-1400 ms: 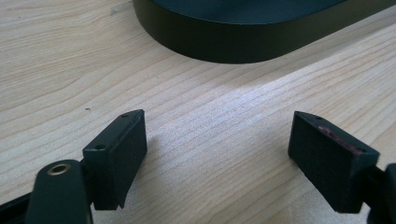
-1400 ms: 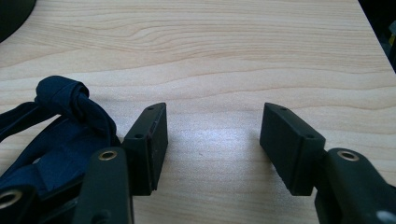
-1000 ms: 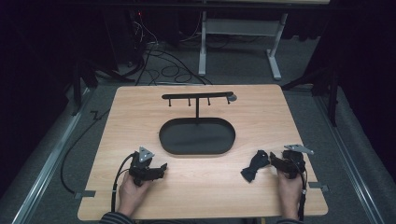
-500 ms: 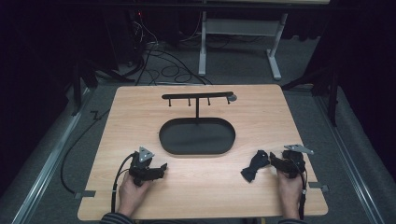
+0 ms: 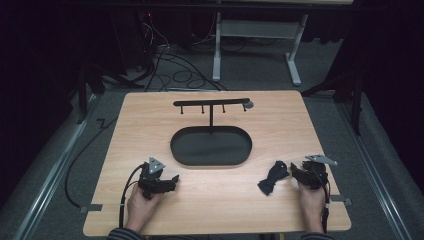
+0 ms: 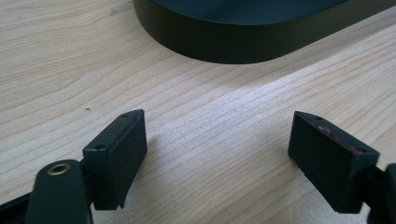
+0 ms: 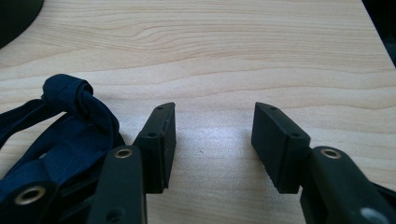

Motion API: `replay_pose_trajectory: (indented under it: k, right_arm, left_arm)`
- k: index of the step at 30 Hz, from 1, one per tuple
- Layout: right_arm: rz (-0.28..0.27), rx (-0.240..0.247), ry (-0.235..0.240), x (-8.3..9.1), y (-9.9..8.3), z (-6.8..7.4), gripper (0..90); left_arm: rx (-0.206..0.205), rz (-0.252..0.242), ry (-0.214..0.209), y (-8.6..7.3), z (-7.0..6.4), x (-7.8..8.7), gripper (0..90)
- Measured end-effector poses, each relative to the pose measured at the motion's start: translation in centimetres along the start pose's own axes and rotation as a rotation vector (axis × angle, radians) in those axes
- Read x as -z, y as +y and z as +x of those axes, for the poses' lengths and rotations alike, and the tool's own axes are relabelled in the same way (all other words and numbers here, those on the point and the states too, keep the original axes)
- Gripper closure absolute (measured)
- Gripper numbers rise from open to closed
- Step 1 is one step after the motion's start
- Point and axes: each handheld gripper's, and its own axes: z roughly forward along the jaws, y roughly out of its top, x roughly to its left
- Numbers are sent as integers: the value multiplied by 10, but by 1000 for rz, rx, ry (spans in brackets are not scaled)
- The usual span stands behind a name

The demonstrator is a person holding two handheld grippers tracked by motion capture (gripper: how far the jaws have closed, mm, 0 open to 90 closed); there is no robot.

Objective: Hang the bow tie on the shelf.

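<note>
A pale wooden table with visible grain fills the middle of the high view, standing on grey carpet in a dark room. At the upper centre of the frame, behind the table, a white metal desk frame stands on the floor, and a tangle of black cables lies to its left.

On the table there is one black oval tray at centre, and rising from its far rim one black T-shaped rack with small pegs under its crossbar.

One dark navy cloth bow with a knotted middle lies flat on the wood at the lower right of the frame, between the tray and the right gripper. In the right gripper view it sits at the lower left, just beside the outer face of one jaw and outside the gap.

There are two grippers, each held in one hand. The left gripper rests at the lower left of the high view, near the tray's near rim; its jaws stand wide apart over bare wood. The right gripper rests at the lower right, its jaws apart with nothing between them.

Nothing lies between the bow and the tray.
</note>
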Motion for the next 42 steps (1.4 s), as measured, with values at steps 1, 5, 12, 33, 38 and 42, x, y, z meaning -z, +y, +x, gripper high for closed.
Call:
replay_pose_trajectory:
  k: [1,5,12,33,38,42]
  right_arm:
    - [-3,-6,7,1,0,-1,527]
    - [-12,-13,18,5,-3,-1,541]
    - [-33,-23,35,15,-10,-2,579]
    - [-91,-17,114,34,-12,14,610]
    - [-99,-17,130,32,-9,17,609]
    - [-100,-8,156,27,-4,21,624]
  left_arm:
    - [0,0,0,0,0,0,200]
    - [0,0,0,0,0,0,200]
    - [0,0,0,0,0,0,200]
    - [-1,0,0,0,0,0,200]
    - [0,0,0,0,0,0,199]
    - [0,0,0,0,0,0,200]
